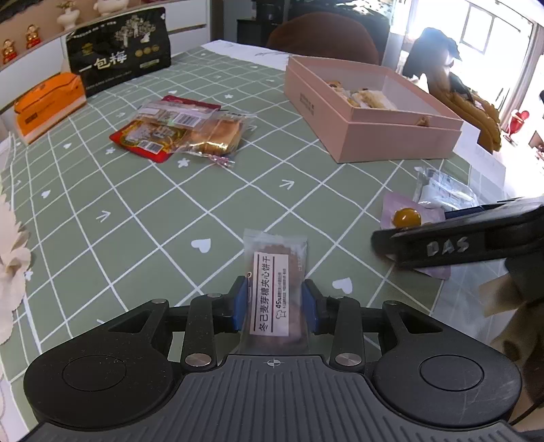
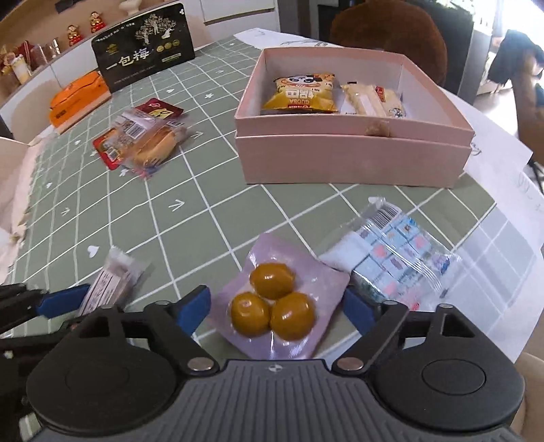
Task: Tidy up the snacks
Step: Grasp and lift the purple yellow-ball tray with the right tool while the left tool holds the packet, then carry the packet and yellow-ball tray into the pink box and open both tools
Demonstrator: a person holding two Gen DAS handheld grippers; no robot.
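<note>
You're in a home dining room: a green grid tablecloth point(image 1: 136, 217) strewn with snack packets, a brown padded chair point(image 2: 391, 34) across from you, little red figurines point(image 2: 81, 29) on the sideboard, daylight at the window point(image 1: 489, 30).

A slim translucent biscuit packet with a pink printed label point(image 1: 273, 292) sits lengthwise between the left gripper point(image 1: 275, 304) pads, blue faces pressed on both its long sides. Under the right gripper point(image 2: 277, 307), a lilac vacuum pouch holding three glossy amber-brown balls point(image 2: 275, 302) lies flat between the spread fingers, neither pad clearly touching it. Just right of that gripper rests a clear pack of small pale-blue cartoon cubes point(image 2: 397, 258). Ahead stands the open pink cardboard box point(image 2: 350, 159), with a yellow panda-print bag point(image 2: 302, 93) and cream wrapped bars point(image 2: 370, 100) inside. Far ahead-left, a heap of red and clear packets point(image 2: 142, 139) lies overlapping.
</note>
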